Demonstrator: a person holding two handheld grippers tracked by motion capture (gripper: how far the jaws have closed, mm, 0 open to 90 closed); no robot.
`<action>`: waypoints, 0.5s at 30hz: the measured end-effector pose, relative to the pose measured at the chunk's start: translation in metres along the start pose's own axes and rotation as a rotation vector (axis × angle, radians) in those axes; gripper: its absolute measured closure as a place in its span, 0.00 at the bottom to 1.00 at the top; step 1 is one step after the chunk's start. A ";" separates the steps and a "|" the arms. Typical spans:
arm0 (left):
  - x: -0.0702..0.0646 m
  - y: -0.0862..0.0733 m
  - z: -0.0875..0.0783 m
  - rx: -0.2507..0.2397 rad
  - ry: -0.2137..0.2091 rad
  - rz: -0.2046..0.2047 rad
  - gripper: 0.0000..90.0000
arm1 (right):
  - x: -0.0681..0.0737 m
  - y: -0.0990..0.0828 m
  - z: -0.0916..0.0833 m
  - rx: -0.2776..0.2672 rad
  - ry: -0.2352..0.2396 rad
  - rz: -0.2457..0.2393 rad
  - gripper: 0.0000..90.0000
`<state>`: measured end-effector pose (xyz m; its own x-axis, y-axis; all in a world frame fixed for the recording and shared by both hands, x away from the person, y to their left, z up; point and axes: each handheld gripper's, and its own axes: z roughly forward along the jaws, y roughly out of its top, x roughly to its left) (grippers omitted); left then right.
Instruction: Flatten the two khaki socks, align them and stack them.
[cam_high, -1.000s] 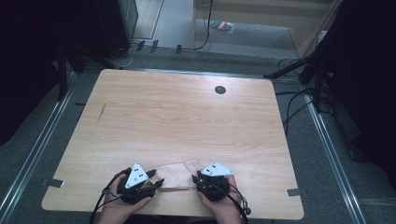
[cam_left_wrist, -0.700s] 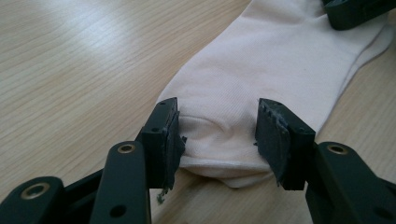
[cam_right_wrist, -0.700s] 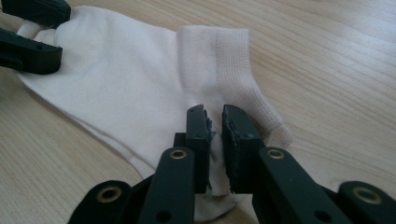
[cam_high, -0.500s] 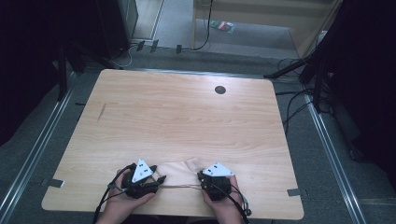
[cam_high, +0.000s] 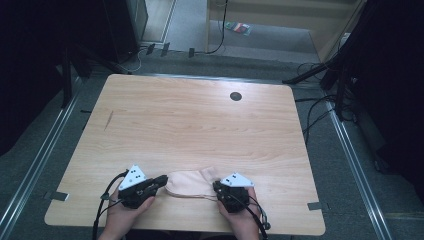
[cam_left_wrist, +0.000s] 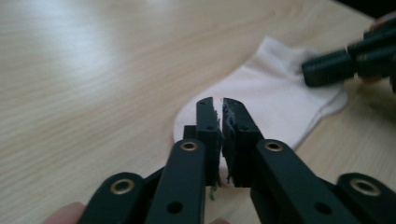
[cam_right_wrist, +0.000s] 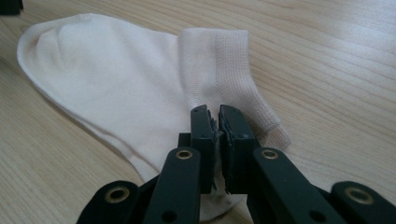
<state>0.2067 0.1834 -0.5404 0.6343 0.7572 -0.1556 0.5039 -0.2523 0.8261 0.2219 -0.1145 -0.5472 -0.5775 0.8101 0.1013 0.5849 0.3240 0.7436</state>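
Both grippers, left gripper (cam_high: 161, 179) and right gripper (cam_high: 216, 186), I see clenched over opposite ends of the white ankle sock (cam_high: 189, 183) on the wooden table (cam_high: 200, 125).

Sock (cam_high: 187, 183) on table (cam_high: 200, 125), between both grippers

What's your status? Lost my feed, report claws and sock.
Left claw shut on the white ankle sock's toe end. Right claw shut on its cuff end. Sock flat on the wooden table, nothing in the way.

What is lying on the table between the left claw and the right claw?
A pale sock lies flat on the wooden table between the left claw and the right claw, as the high view shows.
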 end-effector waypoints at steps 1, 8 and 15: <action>-0.001 -0.001 0.002 0.024 0.006 0.011 1.00 | 0.000 0.000 0.000 0.000 0.001 -0.003 0.95; -0.006 -0.006 0.012 0.129 0.018 0.047 1.00 | -0.003 -0.002 -0.004 0.008 -0.001 0.006 0.96; -0.006 -0.009 0.011 0.103 0.017 0.040 1.00 | -0.013 -0.003 -0.013 0.005 0.037 0.054 0.88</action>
<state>0.2053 0.1744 -0.5528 0.6452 0.7555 -0.1135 0.5366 -0.3423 0.7713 0.2200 -0.1325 -0.5423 -0.5654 0.8080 0.1658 0.6187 0.2824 0.7331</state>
